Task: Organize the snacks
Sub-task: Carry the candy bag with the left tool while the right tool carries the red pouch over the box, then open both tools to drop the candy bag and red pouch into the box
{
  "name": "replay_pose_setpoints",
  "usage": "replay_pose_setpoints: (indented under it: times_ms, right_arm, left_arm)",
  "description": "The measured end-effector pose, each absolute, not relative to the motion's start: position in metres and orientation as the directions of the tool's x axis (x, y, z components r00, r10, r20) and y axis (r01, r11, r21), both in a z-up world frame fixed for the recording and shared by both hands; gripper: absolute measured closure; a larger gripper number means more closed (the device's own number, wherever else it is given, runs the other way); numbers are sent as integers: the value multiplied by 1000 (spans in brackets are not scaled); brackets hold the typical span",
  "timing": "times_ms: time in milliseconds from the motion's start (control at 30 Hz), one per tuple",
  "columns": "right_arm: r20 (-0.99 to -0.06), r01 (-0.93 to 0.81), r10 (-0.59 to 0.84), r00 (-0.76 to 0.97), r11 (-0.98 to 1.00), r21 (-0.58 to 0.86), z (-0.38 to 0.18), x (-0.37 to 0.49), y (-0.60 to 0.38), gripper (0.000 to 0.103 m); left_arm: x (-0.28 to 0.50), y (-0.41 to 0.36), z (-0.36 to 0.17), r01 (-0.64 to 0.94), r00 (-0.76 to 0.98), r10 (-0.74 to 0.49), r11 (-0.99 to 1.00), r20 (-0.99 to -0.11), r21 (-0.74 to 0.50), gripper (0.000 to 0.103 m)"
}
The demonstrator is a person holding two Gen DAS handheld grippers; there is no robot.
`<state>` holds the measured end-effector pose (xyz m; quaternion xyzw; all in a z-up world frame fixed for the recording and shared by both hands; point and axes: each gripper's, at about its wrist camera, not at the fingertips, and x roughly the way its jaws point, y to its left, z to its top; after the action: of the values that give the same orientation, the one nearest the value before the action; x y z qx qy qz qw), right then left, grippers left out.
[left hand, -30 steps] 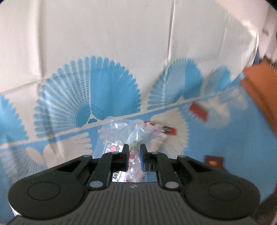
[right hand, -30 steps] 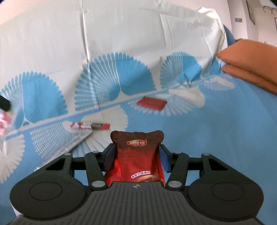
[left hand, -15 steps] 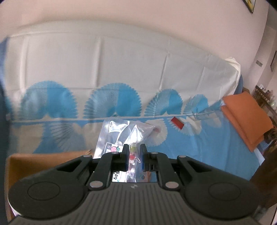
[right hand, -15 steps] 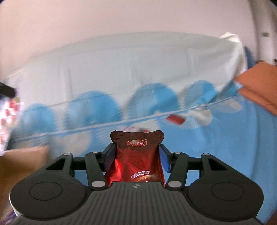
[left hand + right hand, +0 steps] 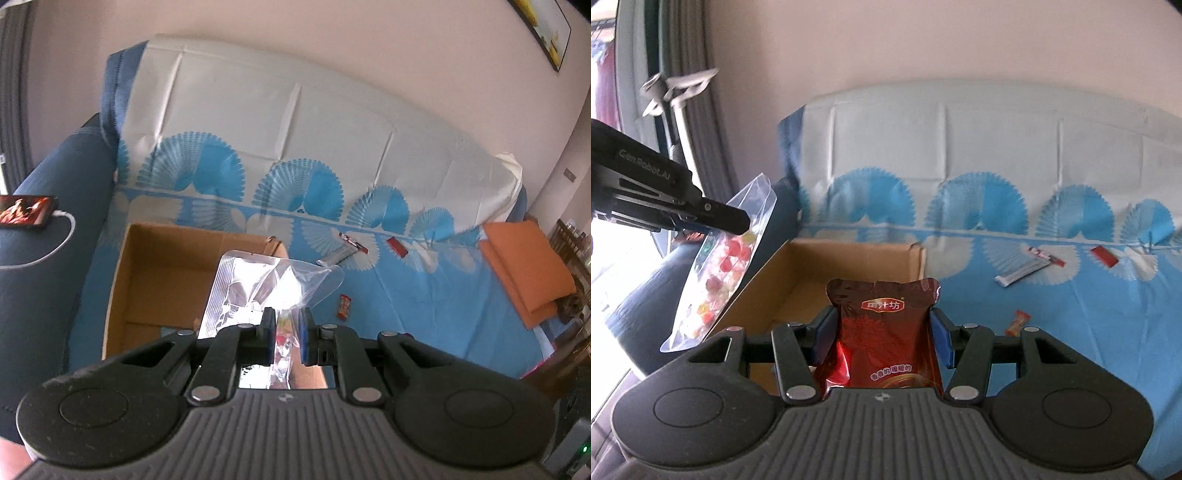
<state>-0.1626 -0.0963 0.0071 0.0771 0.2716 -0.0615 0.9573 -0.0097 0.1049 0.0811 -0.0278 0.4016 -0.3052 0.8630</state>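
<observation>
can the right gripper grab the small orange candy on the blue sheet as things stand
Probably not yet. The right gripper is shut on the red pouch, so its fingers are occupied. The orange candy lies uncovered on the sheet; the path looks free once the pouch goes into the cardboard box.

Two snacks are held off the sofa — one clear candy bag (image 5: 266, 291) and one dark red pouch (image 5: 886, 332). Three wrapped snacks lie on the cover: one long silver-and-red stick (image 5: 1027, 266), one red bar (image 5: 1103, 256), one small orange candy (image 5: 1017, 322). One cardboard box (image 5: 849, 258), two orange cushions (image 5: 524, 273), one phone (image 5: 27, 210).
</observation>
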Motion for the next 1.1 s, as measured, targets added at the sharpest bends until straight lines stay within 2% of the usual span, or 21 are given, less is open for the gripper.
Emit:
replay_pose_setpoints:
  times_ms: [267,600,1100]
  right_arm:
    - [-551,140,-85,830,988,60,7,-149,-76,46]
    - [-557,120,-80,826,992,35,-2,-112,-76,46]
    - [-611,96,-64,789,995,20,-39,-43,-77,46]
  left_arm:
    - [-4,130,72,469,490,-555,818,-672,-333,90]
    - [29,120,59,428,496,-542,832,-678,-352,90]
    - [82,96,-5,362,464,-432,889,-773,-280,90]
